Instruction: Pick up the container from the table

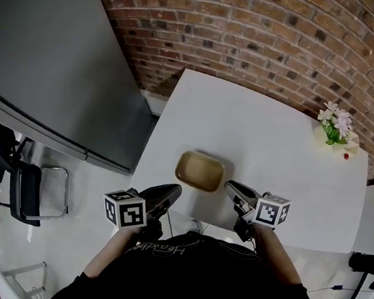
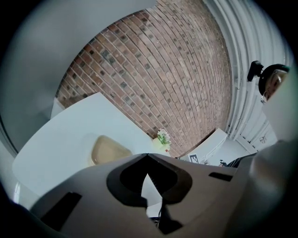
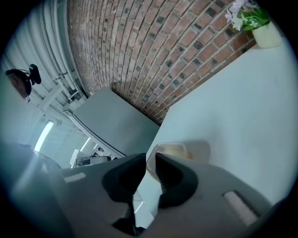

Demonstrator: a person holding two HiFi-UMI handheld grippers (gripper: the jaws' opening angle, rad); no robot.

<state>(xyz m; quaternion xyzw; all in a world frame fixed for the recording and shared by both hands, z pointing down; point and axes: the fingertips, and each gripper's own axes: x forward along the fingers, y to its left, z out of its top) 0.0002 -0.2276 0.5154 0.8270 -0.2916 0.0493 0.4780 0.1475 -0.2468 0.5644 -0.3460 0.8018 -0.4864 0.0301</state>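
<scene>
A shallow tan container (image 1: 200, 171) with rounded corners rests on the white table (image 1: 272, 140), close to its near edge. My left gripper (image 1: 173, 191) hovers just short of the container's near left corner, and its tips meet with nothing between them (image 2: 147, 156). In the left gripper view the container (image 2: 108, 149) lies ahead and to the left. My right gripper (image 1: 230, 186) is beside the container's near right corner, apart from it. Its jaws (image 3: 150, 160) stand a little apart and hold nothing. The container (image 3: 173, 149) shows just beyond them.
A small pot of white flowers (image 1: 336, 128) stands at the table's far right corner. A brick wall (image 1: 281, 37) runs behind the table. A large grey panel (image 1: 52, 56) fills the left, with a dark chair (image 1: 27, 190) on the floor below it.
</scene>
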